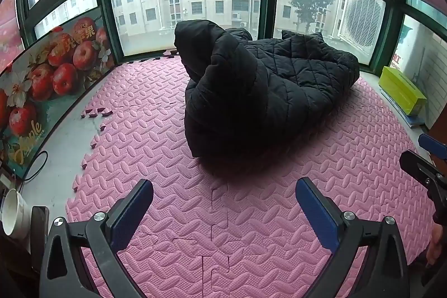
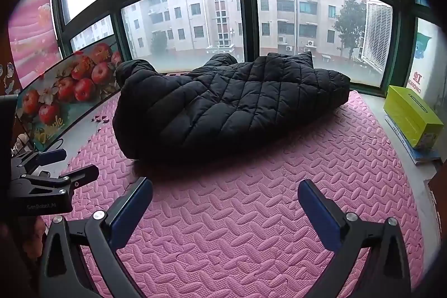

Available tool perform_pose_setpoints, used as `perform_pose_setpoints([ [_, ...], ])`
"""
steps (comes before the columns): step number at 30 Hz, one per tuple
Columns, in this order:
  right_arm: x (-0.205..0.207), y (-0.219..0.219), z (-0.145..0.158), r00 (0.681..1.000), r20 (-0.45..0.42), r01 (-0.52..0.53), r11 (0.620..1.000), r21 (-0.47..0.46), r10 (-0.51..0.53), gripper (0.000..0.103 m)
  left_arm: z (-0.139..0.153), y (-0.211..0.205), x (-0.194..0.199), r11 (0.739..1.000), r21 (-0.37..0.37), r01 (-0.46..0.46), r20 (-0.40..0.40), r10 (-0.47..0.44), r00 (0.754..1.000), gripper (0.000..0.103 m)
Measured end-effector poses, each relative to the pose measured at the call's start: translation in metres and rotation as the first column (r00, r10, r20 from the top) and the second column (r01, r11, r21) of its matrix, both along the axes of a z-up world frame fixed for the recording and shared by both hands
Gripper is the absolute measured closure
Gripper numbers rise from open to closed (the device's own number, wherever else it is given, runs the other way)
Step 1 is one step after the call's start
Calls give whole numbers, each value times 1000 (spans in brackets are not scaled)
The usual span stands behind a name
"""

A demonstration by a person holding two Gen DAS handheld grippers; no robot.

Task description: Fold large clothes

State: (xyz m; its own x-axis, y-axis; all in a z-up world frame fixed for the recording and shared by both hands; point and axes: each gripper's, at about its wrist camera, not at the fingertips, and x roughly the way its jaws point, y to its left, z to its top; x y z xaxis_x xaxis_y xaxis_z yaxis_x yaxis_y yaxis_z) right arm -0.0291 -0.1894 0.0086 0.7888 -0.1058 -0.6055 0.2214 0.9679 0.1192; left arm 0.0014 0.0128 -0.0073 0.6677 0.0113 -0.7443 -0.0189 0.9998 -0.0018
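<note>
Folding not begun, I judge: black quilted jacket (image 2: 232, 105) lies crumpled toward the pink foam mat's (image 2: 251, 228) window edge; my left gripper (image 1: 223, 210) and right gripper (image 2: 225, 211) gape fully, empty.

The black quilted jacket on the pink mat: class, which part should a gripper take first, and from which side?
Take the near hem edge of the black quilted jacket, approaching low from the front across the pink mat. The jacket lies crumpled, and its near edge rests free on the mat, facing both open grippers, so it looks easiest to pinch.
</note>
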Motion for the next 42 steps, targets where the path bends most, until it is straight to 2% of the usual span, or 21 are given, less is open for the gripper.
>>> perform_pose_setpoints([
  [10, 0, -1, -2, 1000, -8, 3, 1000, 15, -3, 0, -7, -7, 2, 1000, 23, 4, -23, -4, 1000, 0],
  [42, 1, 0, 0, 1000, -11, -7, 1000, 21, 7, 0, -10, -9, 5, 1000, 12, 8, -48, -7, 999, 0],
])
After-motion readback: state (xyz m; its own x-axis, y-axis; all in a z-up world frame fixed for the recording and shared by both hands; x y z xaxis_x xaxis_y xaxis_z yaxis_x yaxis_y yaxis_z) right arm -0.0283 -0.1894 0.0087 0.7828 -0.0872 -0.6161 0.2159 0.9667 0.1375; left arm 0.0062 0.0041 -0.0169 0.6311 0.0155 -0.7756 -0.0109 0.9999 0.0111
